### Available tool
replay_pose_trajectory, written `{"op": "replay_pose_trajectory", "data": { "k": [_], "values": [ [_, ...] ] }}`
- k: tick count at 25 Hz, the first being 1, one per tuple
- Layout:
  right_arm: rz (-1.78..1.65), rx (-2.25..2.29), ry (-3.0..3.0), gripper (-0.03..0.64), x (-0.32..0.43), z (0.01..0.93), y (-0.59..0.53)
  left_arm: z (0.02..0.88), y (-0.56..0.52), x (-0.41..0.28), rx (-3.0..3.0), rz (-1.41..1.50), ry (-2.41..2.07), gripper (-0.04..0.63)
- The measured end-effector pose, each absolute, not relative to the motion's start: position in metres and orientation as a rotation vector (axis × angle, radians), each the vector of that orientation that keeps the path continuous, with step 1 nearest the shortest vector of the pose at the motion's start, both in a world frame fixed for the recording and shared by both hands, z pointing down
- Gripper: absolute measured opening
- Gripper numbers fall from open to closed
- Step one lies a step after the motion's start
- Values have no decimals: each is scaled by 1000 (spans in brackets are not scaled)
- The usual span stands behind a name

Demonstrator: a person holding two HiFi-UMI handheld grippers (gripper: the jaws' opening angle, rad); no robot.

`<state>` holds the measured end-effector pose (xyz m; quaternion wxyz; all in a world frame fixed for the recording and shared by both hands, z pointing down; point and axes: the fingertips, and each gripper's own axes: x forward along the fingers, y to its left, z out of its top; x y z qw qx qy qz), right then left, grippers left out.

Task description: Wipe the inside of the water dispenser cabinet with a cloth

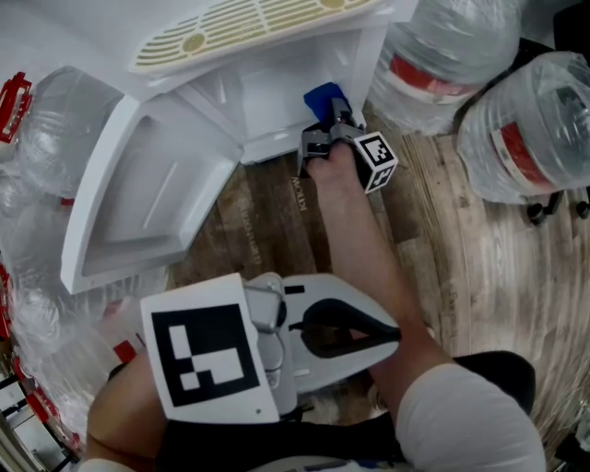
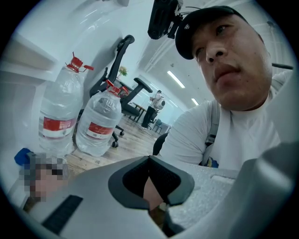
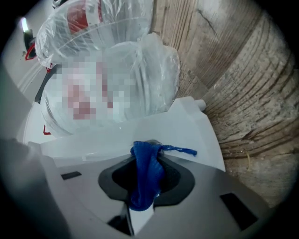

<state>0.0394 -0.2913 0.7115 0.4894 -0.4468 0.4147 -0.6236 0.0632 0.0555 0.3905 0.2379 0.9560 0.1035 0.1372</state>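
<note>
The white dispenser cabinet stands open on the wooden floor, its door swung out to the left. My right gripper reaches into the opening at its right side, shut on a bunched blue cloth. In the right gripper view the cloth hangs between the jaws of the right gripper, over a white cabinet surface. My left gripper is held low near my body, away from the cabinet. Its jaws meet at the tips, with nothing in them.
Two large water bottles stand right of the cabinet. Bagged bottles crowd the left side. The yellowed drip grille juts out above the opening. A chair's casters stand at the right edge.
</note>
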Motion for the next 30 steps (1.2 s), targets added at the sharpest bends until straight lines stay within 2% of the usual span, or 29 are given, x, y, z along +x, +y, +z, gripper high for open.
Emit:
{"op": "replay_pose_trajectory", "data": {
  "k": [17,30],
  "values": [
    [-1539,-1184,1161,75,54,715,-265,383,62,67,2624,352,256,0],
    [-1519,-1408,1605,77,71,706,-246,385,53,79,2553,293,289,0]
  ]
}}
